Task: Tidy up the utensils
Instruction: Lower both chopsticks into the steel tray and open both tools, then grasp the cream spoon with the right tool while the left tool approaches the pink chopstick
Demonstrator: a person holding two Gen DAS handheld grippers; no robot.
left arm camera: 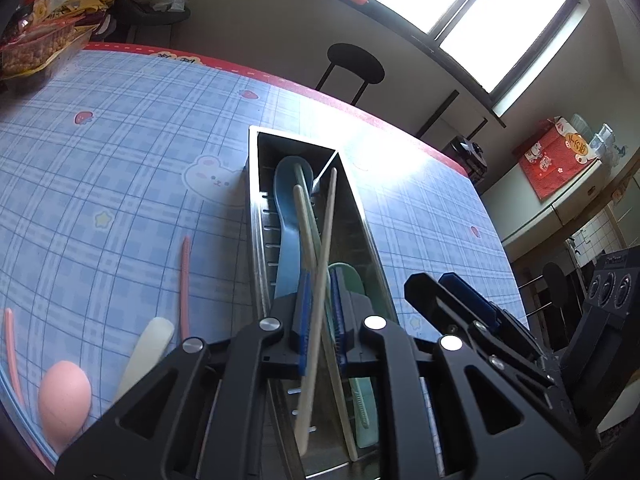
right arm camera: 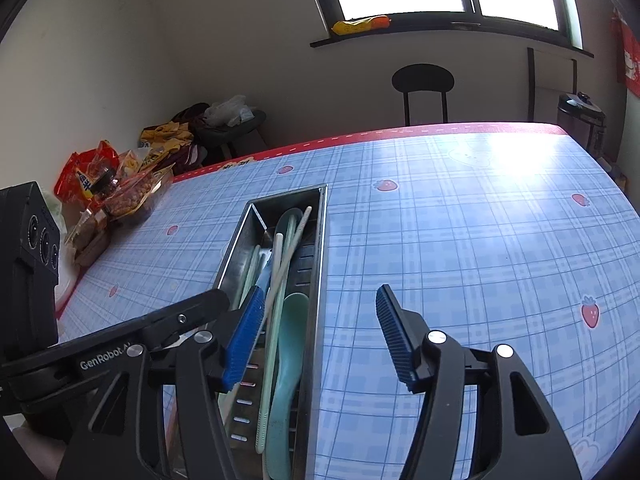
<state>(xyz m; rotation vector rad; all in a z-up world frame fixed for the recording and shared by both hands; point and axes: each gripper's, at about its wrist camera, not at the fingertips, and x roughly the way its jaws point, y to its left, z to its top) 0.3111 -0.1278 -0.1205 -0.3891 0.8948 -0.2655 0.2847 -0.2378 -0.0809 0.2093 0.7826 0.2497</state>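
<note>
A steel utensil tray (left arm camera: 256,200) lies on the blue checked tablecloth and holds a blue spoon (left arm camera: 289,216), a green spoon (left arm camera: 356,280) and pale chopsticks. My left gripper (left arm camera: 320,320) is right over the tray, shut on a cream chopstick (left arm camera: 320,280) that slants down into it. On the cloth to the left lie a pink spoon (left arm camera: 64,394), a cream spoon (left arm camera: 146,354) and pink chopsticks (left arm camera: 185,280). My right gripper (right arm camera: 320,336) is open and empty, its left pad over the tray (right arm camera: 320,264), its right pad over the cloth. The green spoon (right arm camera: 290,344) shows there too.
Snack packets and a box (right arm camera: 120,188) sit at the table's far left corner. A black chair (right arm camera: 423,80) stands behind the far edge under the window. The other gripper's black body (right arm camera: 28,264) is at the left of the right wrist view.
</note>
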